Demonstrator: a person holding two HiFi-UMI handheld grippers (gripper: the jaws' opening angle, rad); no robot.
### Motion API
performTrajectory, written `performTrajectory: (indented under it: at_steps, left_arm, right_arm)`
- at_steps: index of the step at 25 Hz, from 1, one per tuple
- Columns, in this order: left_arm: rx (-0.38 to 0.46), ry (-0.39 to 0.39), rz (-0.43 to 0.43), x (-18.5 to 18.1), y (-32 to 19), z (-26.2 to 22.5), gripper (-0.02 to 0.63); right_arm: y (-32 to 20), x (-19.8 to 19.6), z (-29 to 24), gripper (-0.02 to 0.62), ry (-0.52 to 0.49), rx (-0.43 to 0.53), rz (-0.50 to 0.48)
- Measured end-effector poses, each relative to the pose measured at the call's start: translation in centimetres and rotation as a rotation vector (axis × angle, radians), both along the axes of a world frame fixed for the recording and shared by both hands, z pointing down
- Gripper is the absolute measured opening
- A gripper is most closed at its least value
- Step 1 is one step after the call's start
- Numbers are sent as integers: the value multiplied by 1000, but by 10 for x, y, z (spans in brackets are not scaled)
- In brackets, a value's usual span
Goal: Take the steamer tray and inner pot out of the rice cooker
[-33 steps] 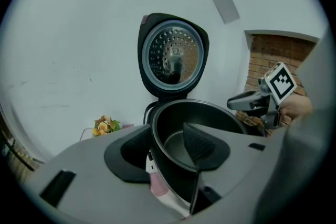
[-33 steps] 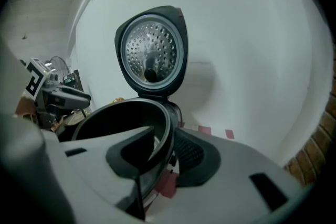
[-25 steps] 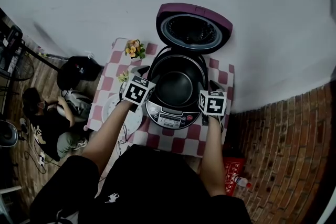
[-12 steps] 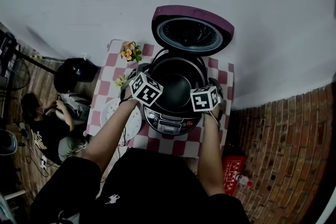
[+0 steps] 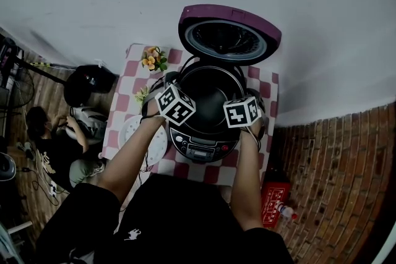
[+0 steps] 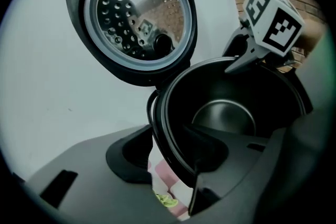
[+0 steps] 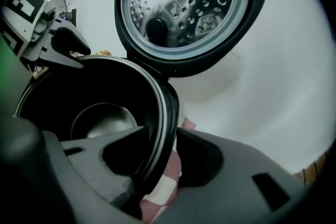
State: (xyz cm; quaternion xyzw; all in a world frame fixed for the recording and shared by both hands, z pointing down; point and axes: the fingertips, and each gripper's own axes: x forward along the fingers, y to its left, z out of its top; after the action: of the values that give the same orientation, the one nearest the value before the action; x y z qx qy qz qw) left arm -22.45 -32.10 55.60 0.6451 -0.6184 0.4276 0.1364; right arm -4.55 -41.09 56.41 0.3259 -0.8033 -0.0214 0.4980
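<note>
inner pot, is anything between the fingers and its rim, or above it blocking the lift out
Nothing visible. The left gripper and right gripper, whose jaws have just been closing, each straddle the rim of the inner pot without pressing yet. The lid stands raised behind, clear of the pot.

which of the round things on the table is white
The flat disc on the checked cloth left of the rice cooker; the inner pot is black, the open lid purple.
</note>
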Motion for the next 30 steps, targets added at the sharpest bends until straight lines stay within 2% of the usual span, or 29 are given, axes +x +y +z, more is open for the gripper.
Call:
performTrajectory:
  at_steps: [3,9,12,16,19,24,27,30]
  left_arm:
    - [-6,51,-10,0,5,1,156]
    - [6,210,-57,-1,9,0,122]
    - [20,288,-77,0,11,-4,88]
    - [35,349,-91,0,12,-9,82]
    - [44,487,-119,-1,13,-12,71]
    - [45,681,-140,-1,17,-19,57]
    - [70,783,-148,-1,18,-27,46]
    - [100,838,-144,-1,20,-36,41]
  right_arm:
    - [1,-2,-10,158,-26,9,-10]
    - [6,-9,-25,109,-52,26,-43]
    - [10,-12,-31,60,-120,-4,-35]
    - [10,-13,-35,41,-257,-97,3]
    - [10,-15,-39,25,-353,-187,27]
    - [10,-16,-42,23,-410,-254,51]
    - [10,-14,-47,23,-445,-254,67]
    - [12,-15,-58,25,-478,-234,67]
